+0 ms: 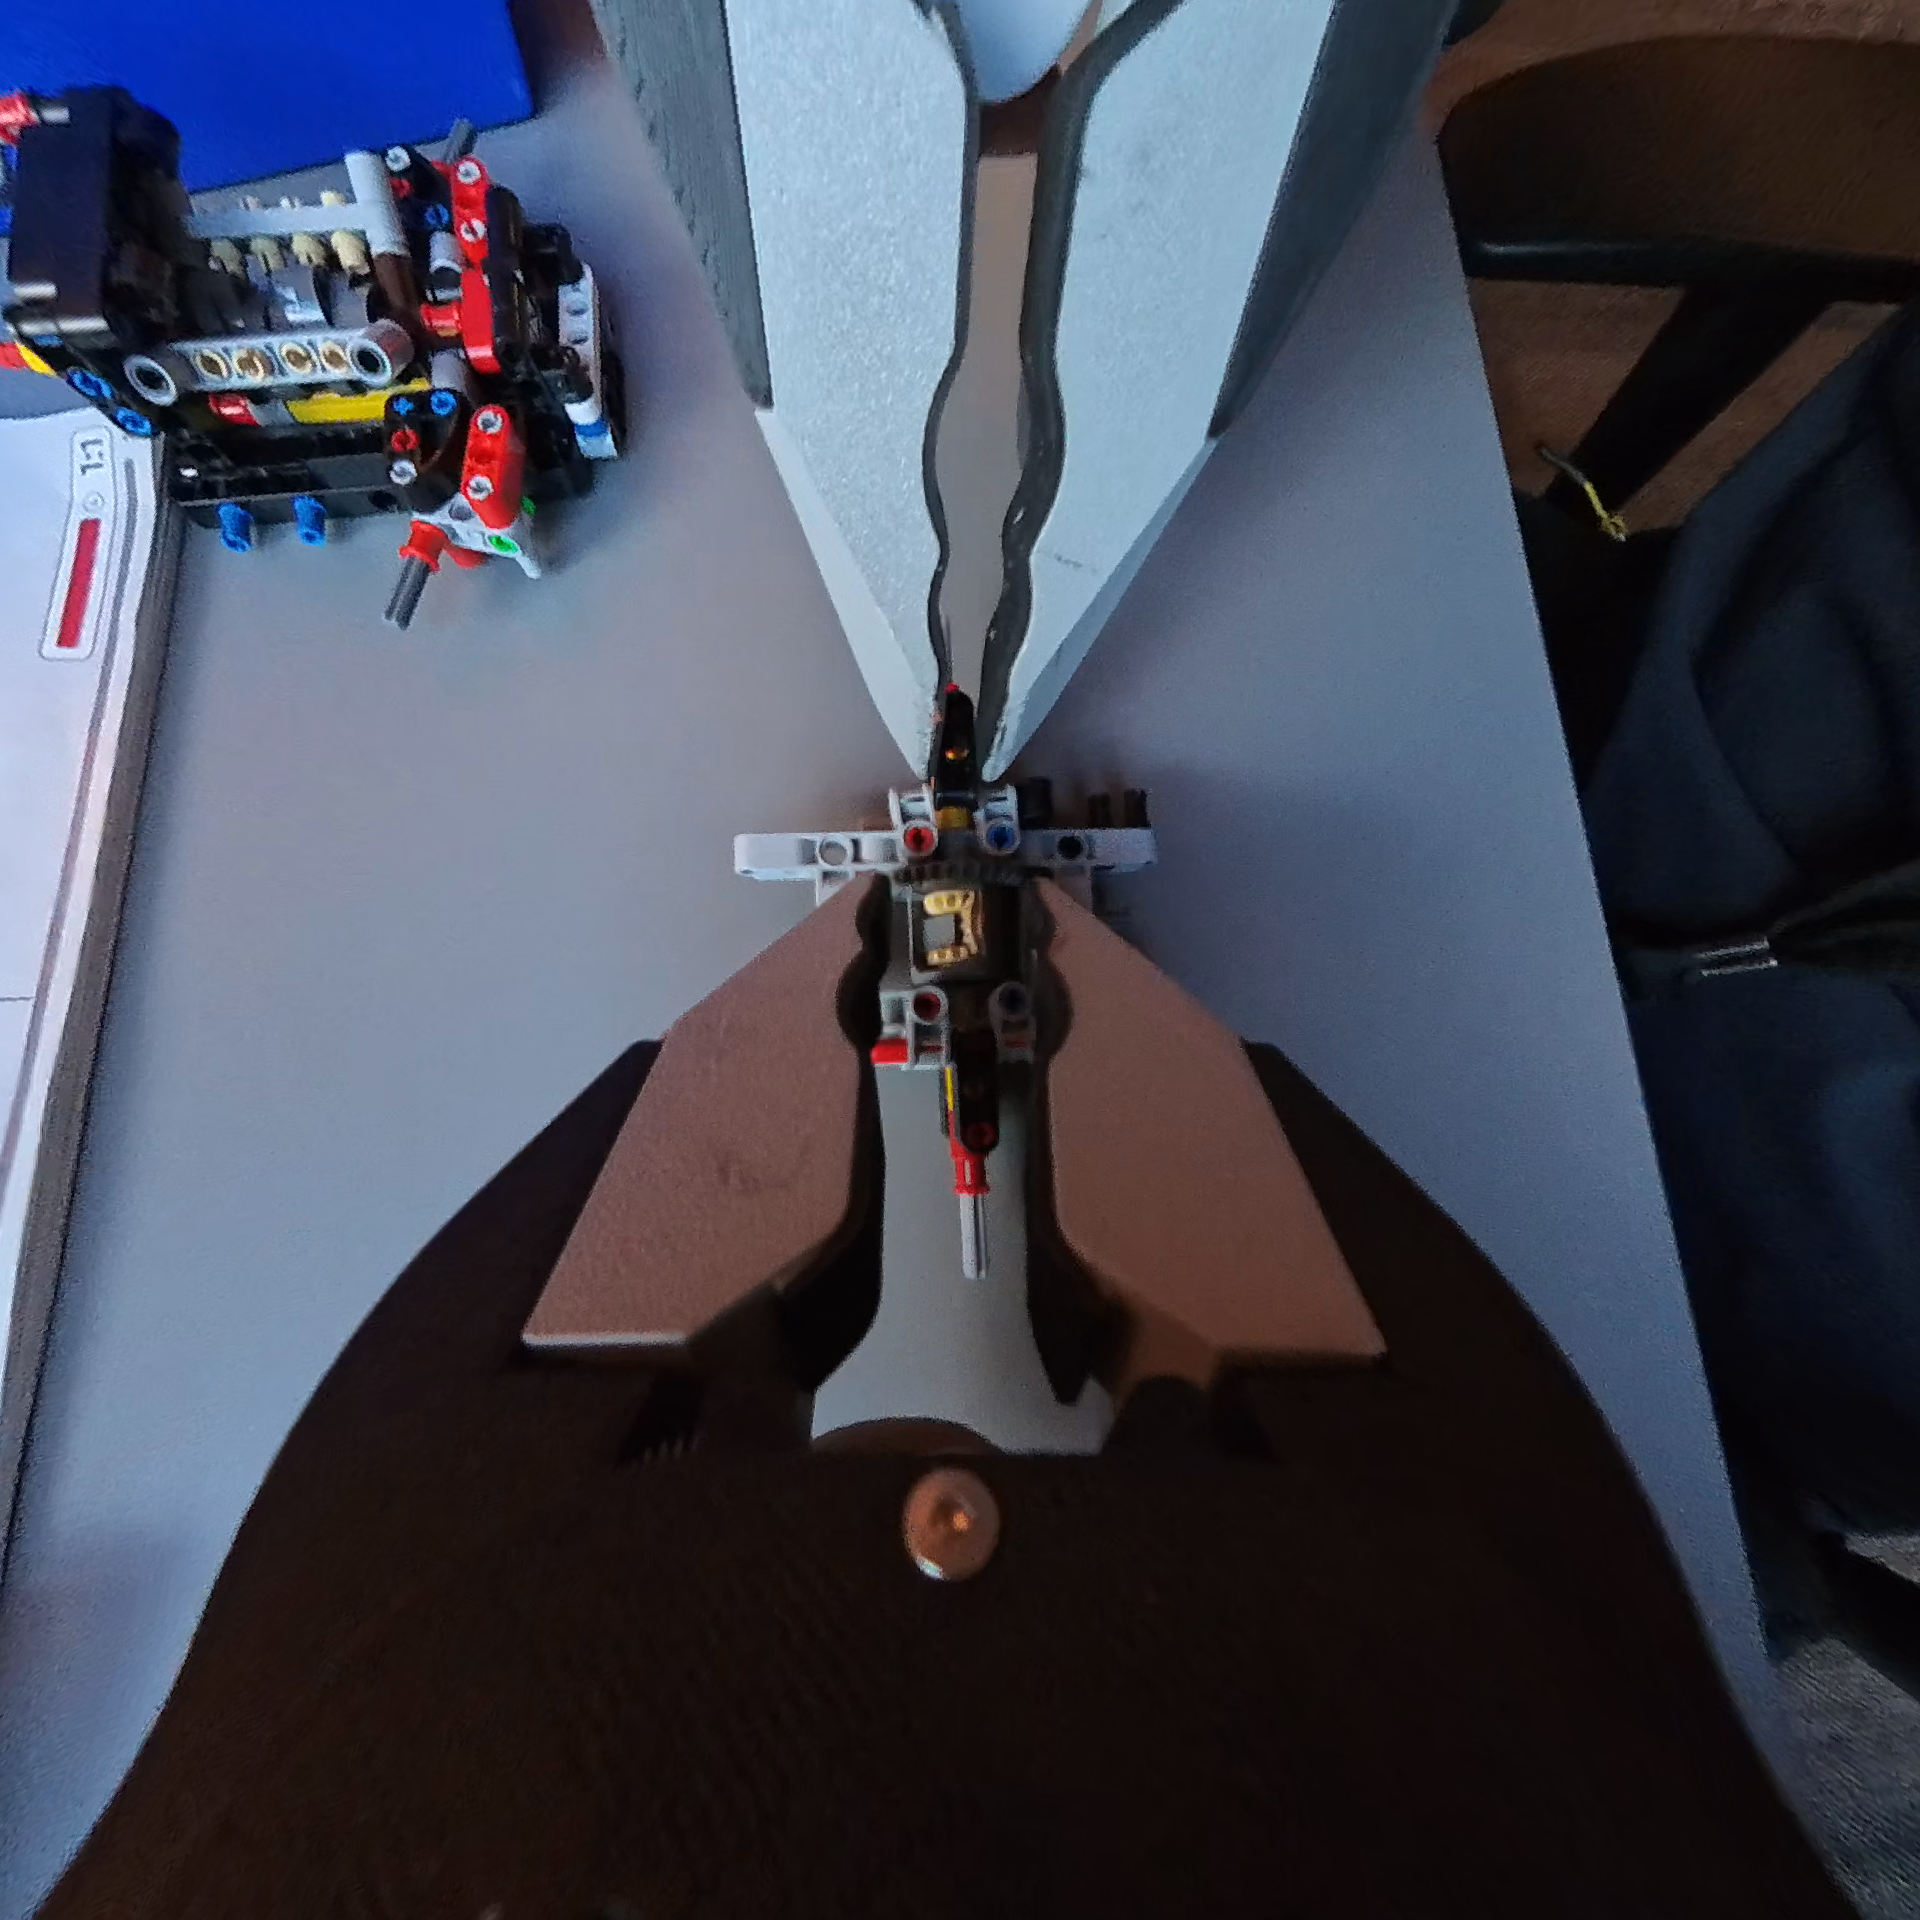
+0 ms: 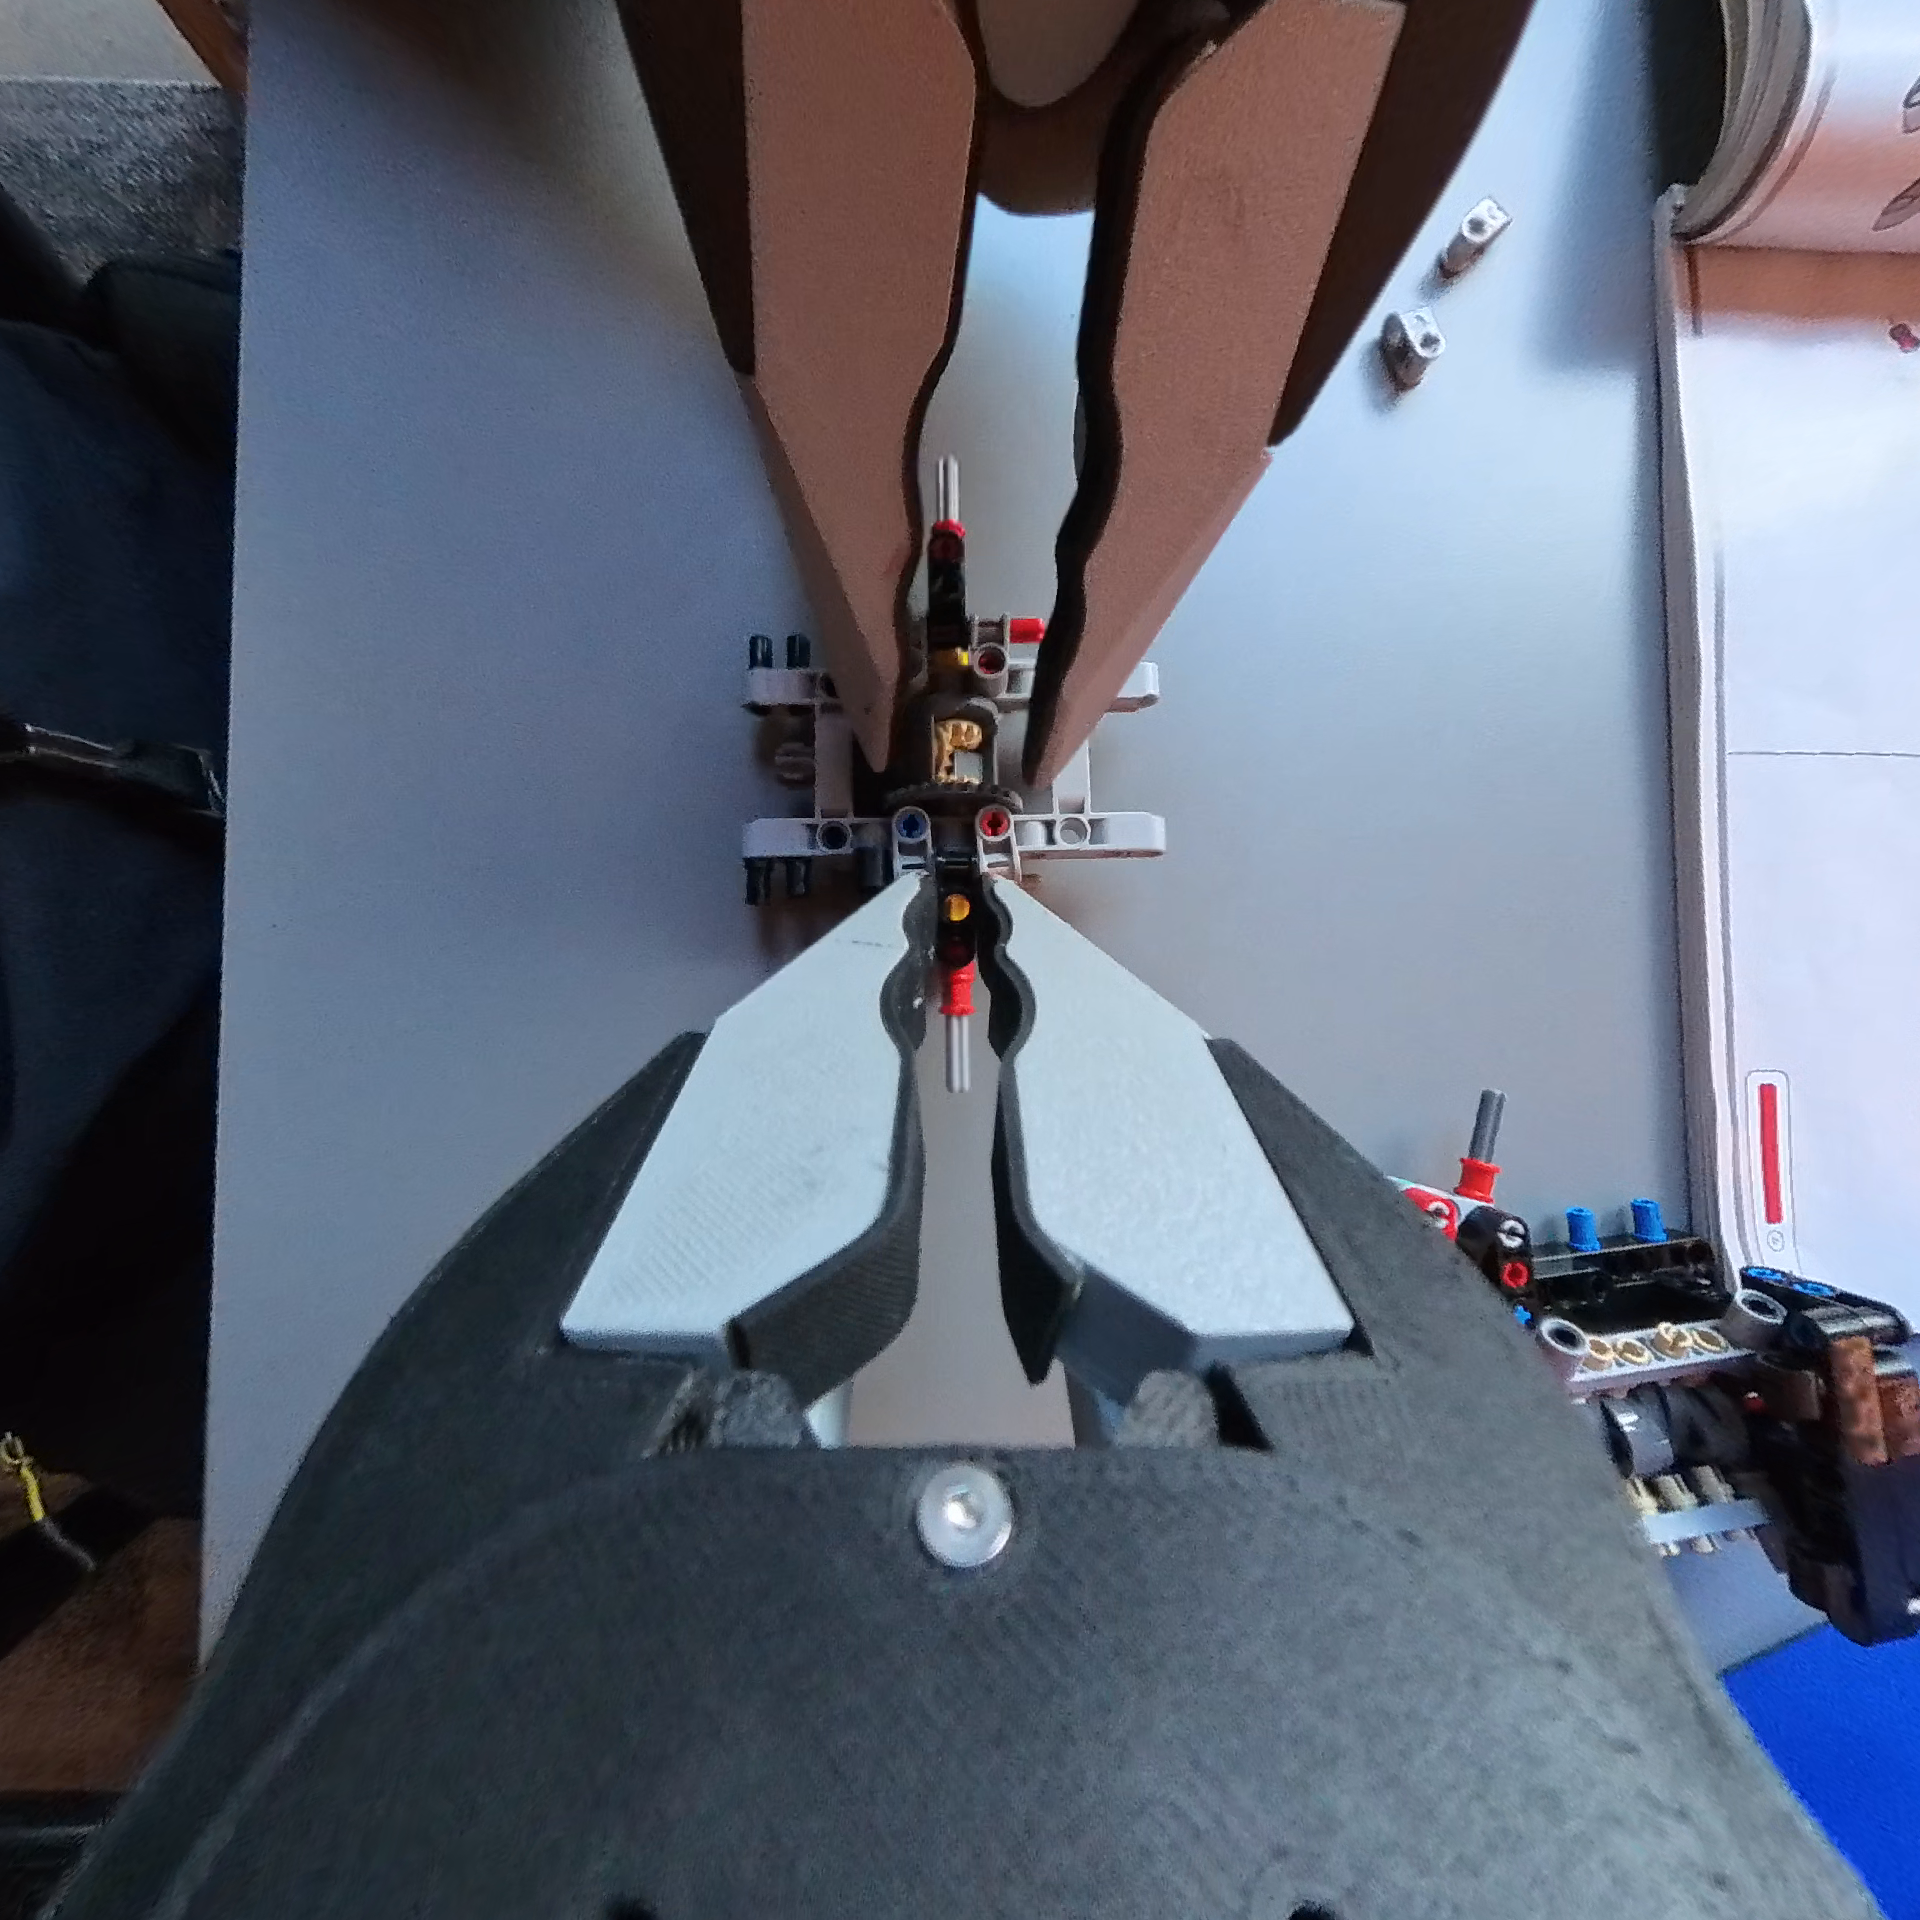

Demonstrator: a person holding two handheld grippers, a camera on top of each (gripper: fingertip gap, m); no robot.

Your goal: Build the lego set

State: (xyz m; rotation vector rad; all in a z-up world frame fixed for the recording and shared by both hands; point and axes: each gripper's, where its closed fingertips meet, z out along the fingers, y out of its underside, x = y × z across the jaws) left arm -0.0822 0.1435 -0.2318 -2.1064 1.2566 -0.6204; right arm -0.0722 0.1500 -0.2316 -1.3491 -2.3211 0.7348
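Item: brown fingers (image 1: 1101,997) of left gripper (image 1: 954,904) clamp the small toy-brick frame (image 1: 821,850) at its middle, grey fingers (image 2: 831,997) of right gripper (image 2: 956,894) pinch its black end link (image 2: 956,925), on the grey table (image 2: 468,520); larger brick model (image 1: 312,332) well apart.

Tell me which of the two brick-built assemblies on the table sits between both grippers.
The small grey-framed assembly with the tan gear at its centre: both grippers close in on it from opposite ends. The larger black, red and yellow assembly lies apart near the table edge, untouched.
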